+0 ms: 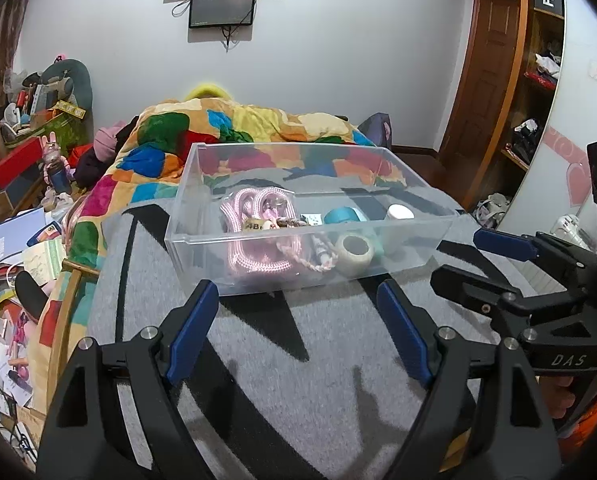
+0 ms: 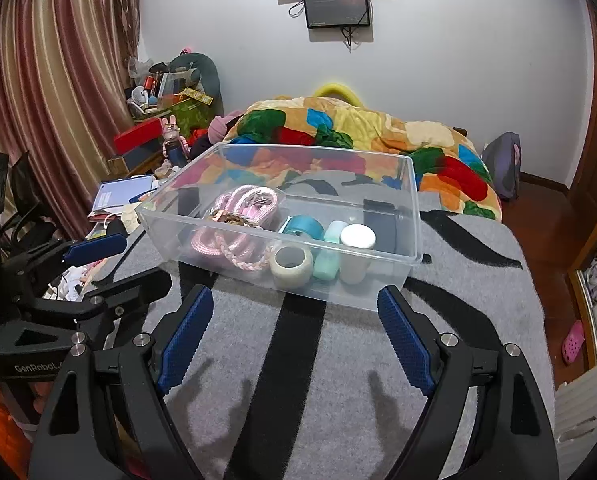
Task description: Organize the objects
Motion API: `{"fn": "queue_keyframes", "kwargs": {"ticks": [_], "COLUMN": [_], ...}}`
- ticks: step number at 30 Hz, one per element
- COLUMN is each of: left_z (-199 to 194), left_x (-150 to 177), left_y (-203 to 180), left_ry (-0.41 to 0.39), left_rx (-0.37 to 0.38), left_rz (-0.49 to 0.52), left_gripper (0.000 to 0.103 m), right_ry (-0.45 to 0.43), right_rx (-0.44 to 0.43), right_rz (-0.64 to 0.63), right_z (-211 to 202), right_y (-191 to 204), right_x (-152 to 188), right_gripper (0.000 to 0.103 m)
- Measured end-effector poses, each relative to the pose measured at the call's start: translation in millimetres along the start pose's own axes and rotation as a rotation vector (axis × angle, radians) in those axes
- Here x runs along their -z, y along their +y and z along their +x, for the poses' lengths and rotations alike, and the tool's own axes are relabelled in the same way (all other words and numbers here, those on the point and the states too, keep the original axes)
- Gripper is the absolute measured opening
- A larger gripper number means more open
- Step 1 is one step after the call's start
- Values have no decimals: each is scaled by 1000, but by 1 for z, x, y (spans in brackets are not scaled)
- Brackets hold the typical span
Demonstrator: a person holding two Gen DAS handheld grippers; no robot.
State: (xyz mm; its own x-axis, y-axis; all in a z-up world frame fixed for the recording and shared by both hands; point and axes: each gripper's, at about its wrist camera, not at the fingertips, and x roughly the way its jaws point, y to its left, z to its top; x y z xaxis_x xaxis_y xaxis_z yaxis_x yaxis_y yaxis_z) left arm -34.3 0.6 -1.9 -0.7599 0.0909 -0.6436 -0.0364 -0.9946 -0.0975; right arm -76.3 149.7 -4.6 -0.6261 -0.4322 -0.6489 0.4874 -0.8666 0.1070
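Observation:
A clear plastic bin stands on a grey and black blanket. In it lie a pink rope, a braided cord, a whitish tape roll, a blue tape roll, a mint bottle and a white-capped bottle. My left gripper is open and empty just before the bin's near wall. My right gripper is open and empty, also just short of the bin; it also shows at the right of the left wrist view.
A colourful quilt is heaped behind the bin. Clutter, boxes and papers fill the floor at left. A wooden door and shelves stand at right. Two screens hang on the far wall.

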Motion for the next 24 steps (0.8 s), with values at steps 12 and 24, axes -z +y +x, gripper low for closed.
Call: {"fn": "queue_keyframes", "kwargs": {"ticks": [12, 24], "left_z": [2, 0], "left_x": [2, 0], "left_y": [-1, 0], "left_ry": [3, -2], "left_rx": [1, -3], "left_rz": [2, 0], "left_gripper": [83, 84], "right_ry": [-1, -7], "right_rx": [0, -3], "right_rz": [9, 4], "right_z": [0, -2], "right_y": [-2, 0], "right_x": [3, 4], "right_gripper": [82, 82]}}
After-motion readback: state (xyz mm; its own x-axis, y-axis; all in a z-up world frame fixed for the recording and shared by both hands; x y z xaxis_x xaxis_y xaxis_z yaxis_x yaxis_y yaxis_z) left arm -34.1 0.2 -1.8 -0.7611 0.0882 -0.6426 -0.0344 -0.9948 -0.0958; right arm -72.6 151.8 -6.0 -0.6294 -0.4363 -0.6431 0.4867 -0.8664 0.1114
